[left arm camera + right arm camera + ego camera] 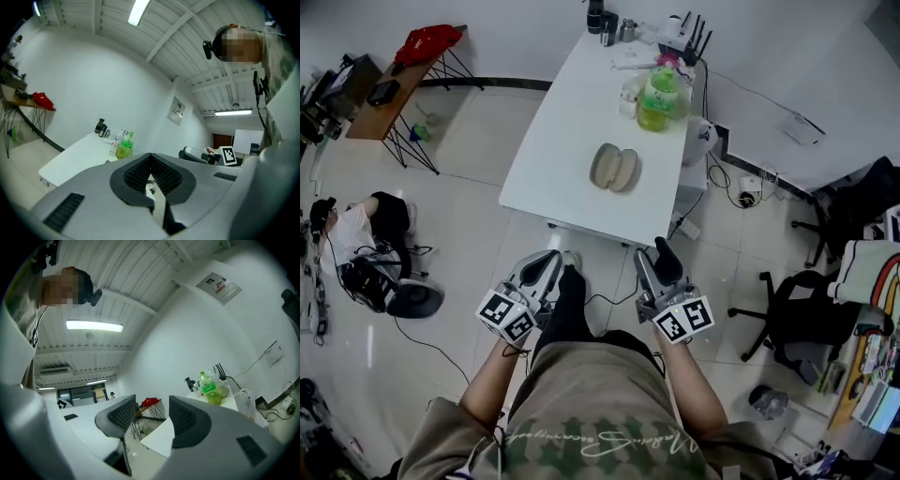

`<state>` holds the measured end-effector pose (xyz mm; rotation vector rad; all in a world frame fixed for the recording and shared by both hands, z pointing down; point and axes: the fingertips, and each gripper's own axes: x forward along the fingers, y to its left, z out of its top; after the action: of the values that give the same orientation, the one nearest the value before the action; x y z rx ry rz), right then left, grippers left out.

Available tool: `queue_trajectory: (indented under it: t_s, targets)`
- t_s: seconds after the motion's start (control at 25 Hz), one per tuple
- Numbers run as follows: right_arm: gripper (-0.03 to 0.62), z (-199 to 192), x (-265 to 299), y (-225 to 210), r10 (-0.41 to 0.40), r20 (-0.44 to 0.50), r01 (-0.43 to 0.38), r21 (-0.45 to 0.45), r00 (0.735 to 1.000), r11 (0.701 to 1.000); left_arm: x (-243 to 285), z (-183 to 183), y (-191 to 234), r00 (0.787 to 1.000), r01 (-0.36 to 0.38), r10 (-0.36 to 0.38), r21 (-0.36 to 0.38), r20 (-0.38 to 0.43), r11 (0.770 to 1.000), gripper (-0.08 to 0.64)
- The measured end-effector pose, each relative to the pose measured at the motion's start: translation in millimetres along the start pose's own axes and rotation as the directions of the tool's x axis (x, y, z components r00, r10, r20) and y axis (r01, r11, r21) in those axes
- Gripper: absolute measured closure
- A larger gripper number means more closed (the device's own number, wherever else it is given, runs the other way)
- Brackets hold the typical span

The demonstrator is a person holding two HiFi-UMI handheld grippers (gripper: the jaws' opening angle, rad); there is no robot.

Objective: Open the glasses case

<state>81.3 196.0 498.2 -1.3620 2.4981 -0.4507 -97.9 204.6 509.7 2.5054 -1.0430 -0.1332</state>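
Note:
The glasses case point(614, 169) is beige-grey and lies on the white table point(553, 159), near the middle. It shows as two oval halves side by side. Both grippers hang over the floor, short of the table's near edge and well apart from the case. My left gripper point(546, 270) has its jaws pressed together with nothing in them, which the left gripper view confirms point(151, 161). My right gripper point(658, 264) stands open and empty, and the gap between its dark pads shows in the right gripper view point(152, 416). The case does not appear in either gripper view.
A green bottle point(657, 98) and small clutter crowd the table's far end, beside a black router point(689, 37). A wooden side table with a red cloth point(427, 42) stands at the far left. Office chairs point(797, 319) stand at the right, and a person point(366, 234) is low at the left.

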Motion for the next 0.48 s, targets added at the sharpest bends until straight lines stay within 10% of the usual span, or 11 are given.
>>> queue_trajectory:
  t_s: [0.24,0.48]
  targets:
    - [0.556,-1.4,-84.0,38.8,0.031,-0.024,-0.031,-0.016,0.999,0.999,-44.0,-35.4,-75.8,1.000,-0.008,0.007,-0.022,-0.030,1.000,0.554]
    - [0.580,-5.5,-126.5,65.4,-0.012,-0.072,0.003,-0.131,0.997,0.991,-59.8,-35.9,-110.2,0.996,0.051,-0.049,0.029,-0.070,0.998,0.554]
